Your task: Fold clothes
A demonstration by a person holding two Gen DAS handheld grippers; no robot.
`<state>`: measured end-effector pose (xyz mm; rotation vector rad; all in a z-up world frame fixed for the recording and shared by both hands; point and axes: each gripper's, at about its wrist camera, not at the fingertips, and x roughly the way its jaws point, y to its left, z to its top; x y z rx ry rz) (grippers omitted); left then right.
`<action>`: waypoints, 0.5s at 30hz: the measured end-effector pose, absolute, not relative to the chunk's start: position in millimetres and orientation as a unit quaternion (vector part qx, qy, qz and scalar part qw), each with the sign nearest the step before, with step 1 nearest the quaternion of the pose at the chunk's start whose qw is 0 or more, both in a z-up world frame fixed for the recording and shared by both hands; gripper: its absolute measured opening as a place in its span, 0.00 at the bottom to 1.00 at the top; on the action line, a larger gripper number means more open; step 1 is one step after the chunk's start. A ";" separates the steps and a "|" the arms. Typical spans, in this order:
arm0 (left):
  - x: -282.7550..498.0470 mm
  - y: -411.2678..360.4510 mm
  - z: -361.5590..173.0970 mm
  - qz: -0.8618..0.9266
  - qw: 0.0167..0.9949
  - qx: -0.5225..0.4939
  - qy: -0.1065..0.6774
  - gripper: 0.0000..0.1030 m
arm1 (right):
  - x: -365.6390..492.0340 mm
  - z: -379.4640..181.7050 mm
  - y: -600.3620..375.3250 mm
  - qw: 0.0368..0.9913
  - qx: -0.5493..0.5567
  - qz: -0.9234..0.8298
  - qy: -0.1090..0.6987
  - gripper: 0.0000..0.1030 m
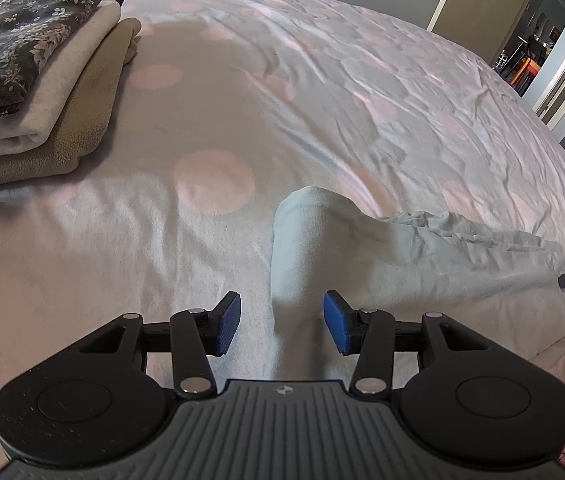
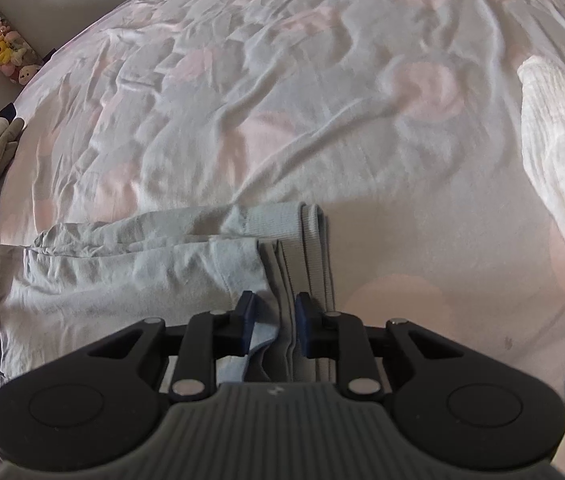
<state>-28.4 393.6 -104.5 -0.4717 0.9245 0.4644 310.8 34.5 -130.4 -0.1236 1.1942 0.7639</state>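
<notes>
1. Leftmost, a stack of folded clothes (image 1: 30,80) rests on the bed (image 1: 242,80).
2. Next, the left tongs (image 1: 281,329) gape wide, straddling a raised fold of the pale grey garment (image 1: 422,256).
3. Rightward, the right tongs (image 2: 273,322) pinch narrow on the garment's ribbed hem layers.
4. Farthest right lies a white cloth (image 2: 554,140).

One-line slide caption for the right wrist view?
Right gripper jaws closing around the ribbed waistband of a pale grey garment on the dotted bedsheet.
</notes>
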 end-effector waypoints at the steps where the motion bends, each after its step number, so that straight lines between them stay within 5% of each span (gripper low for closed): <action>1: -28.0 393.6 -104.4 0.219 0.842 -0.223 0.438 0.43 | 309.1 -132.3 34.9 0.756 -0.057 0.350 0.550 0.24; 5: -28.3 393.6 -103.6 0.219 0.843 -0.223 0.437 0.43 | 300.9 -121.7 33.9 0.768 -0.071 0.353 0.529 0.05; 15: -29.1 395.5 -104.8 0.220 0.844 -0.226 0.433 0.43 | 300.5 -107.7 24.6 0.784 -0.062 0.332 0.521 0.04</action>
